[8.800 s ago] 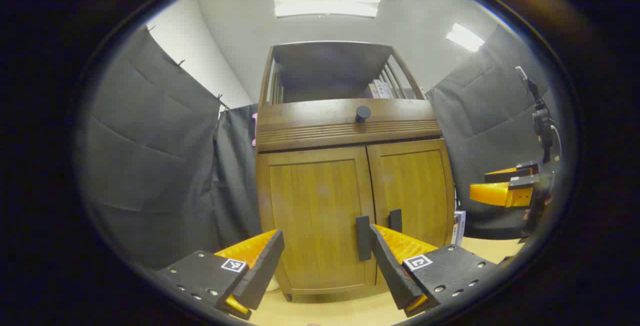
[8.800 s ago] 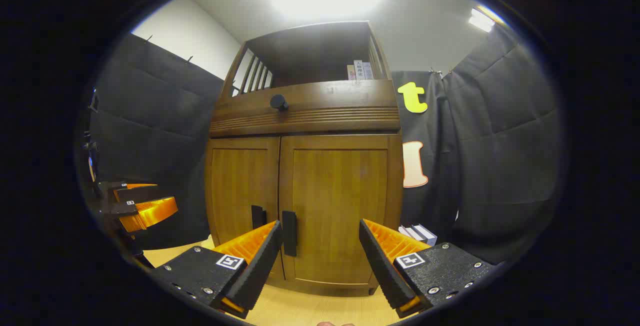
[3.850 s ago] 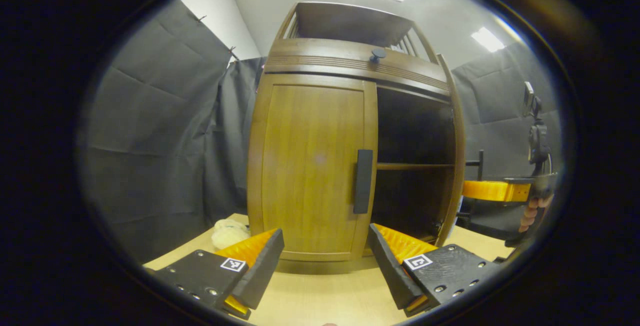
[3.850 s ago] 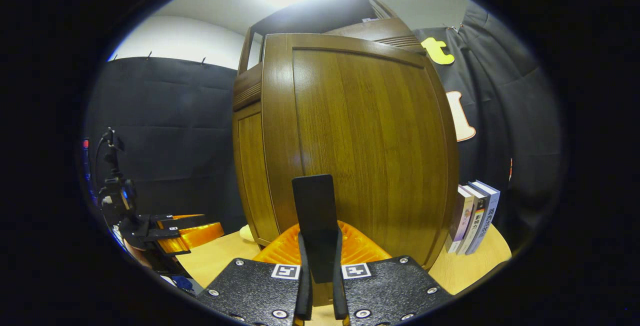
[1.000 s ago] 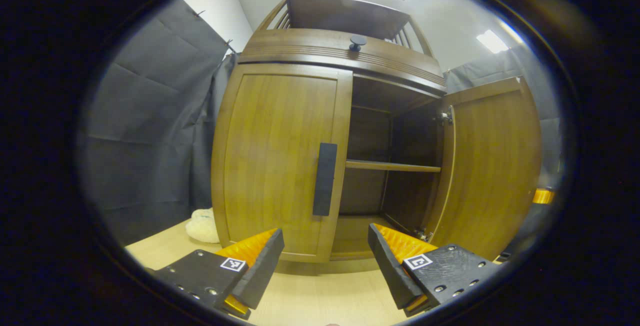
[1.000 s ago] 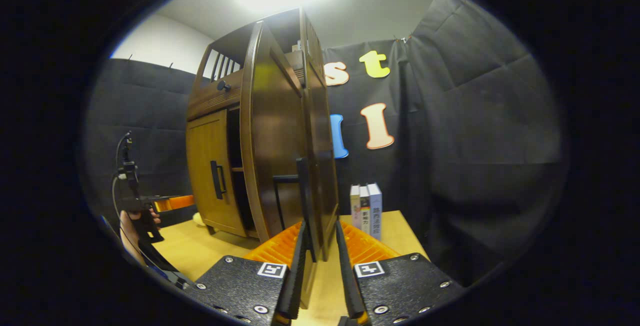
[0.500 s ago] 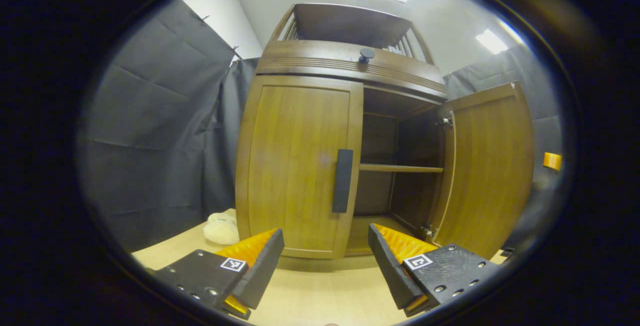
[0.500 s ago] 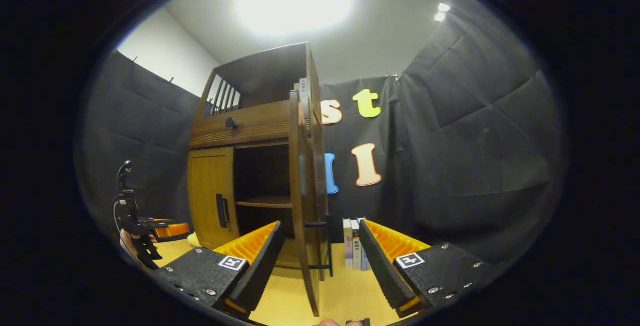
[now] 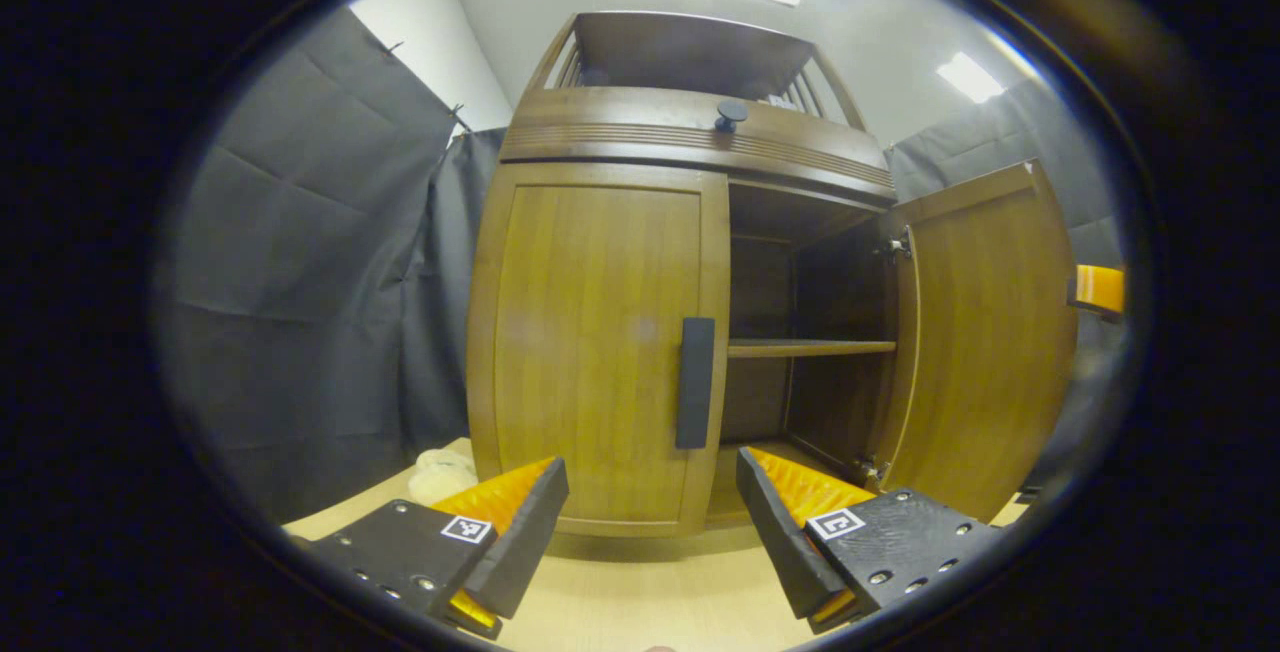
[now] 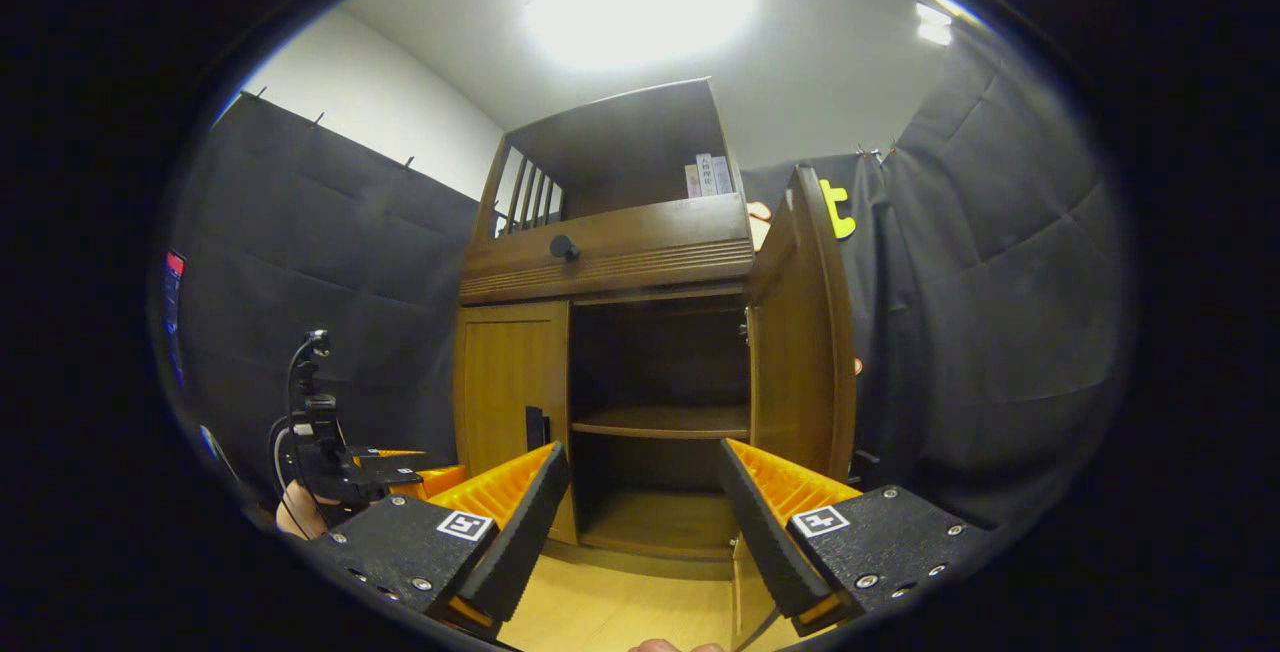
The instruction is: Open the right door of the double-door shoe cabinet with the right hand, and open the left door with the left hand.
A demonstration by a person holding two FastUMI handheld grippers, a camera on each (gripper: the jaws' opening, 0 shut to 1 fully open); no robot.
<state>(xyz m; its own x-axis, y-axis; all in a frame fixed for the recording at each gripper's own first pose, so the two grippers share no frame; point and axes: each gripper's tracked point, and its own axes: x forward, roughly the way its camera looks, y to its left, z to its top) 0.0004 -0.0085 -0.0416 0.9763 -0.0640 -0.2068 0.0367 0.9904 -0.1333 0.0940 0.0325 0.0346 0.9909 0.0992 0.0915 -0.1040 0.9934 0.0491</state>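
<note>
The wooden shoe cabinet (image 9: 690, 132) stands on the table. Its right door (image 9: 985, 332) hangs swung wide open, baring a dark inside with one shelf (image 9: 808, 347). The left door (image 9: 590, 342) is closed, its dark vertical handle (image 9: 696, 382) a short way ahead of my left gripper (image 9: 650, 522), which is open and holds nothing. In the right gripper view the open right door (image 10: 800, 332) stands edge-on, and my right gripper (image 10: 640, 507) is open and back from it. The left gripper (image 10: 400, 477) also shows there, low at the left.
A pale soft thing (image 9: 440, 472) lies on the wooden tabletop (image 9: 640, 602) left of the cabinet. Books (image 10: 705, 175) stand on the cabinet's top shelf. A round knob (image 9: 731, 113) sits on the drawer front. Black cloth walls close in on both sides.
My right gripper let go of the right door's handle, opened and drew back to face the cabinet's inside. The left gripper moved slightly nearer the left door.
</note>
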